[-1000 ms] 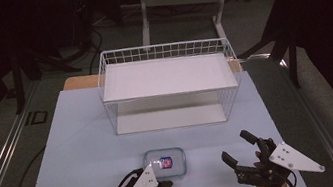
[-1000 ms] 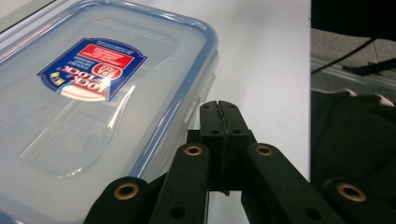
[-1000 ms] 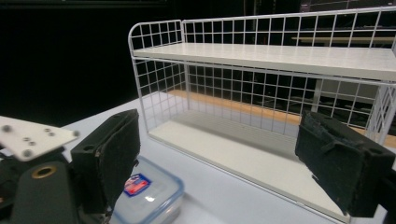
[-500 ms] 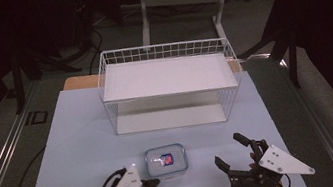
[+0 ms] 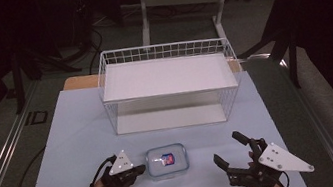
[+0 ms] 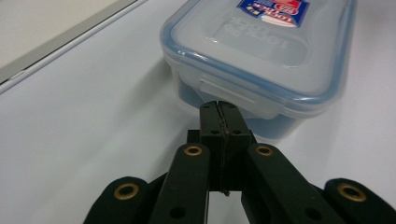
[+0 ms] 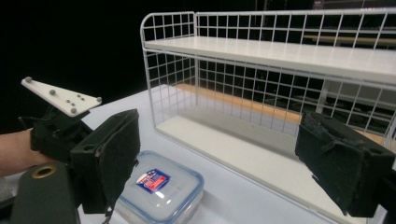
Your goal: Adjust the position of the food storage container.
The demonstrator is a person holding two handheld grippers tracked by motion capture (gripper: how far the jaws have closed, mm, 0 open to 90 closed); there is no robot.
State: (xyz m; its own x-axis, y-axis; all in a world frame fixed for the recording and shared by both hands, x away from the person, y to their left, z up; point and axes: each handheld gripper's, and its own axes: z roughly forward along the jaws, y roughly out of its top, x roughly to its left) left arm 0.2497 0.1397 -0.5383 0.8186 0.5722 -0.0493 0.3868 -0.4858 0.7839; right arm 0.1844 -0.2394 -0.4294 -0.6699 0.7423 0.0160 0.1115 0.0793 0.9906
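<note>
- L gripper [image 5: 138, 169]: jaws seen pressed together in the left gripper view, nothing held; tips set just at the side latch of the lidded container [image 6: 261, 51].
- R gripper [image 5: 230, 150]: jaws spread wide, nothing between them; placed well to the right of the container, apart from it.
- Container [image 5: 166, 160]: clear w/ blue-rimmed lid and red/blue label, laid flat on the bench [image 5: 70, 139], lid on.
- Wire shelf rack [image 5: 169, 84]: stood beyond the container, toward the bench's far edge.
</note>
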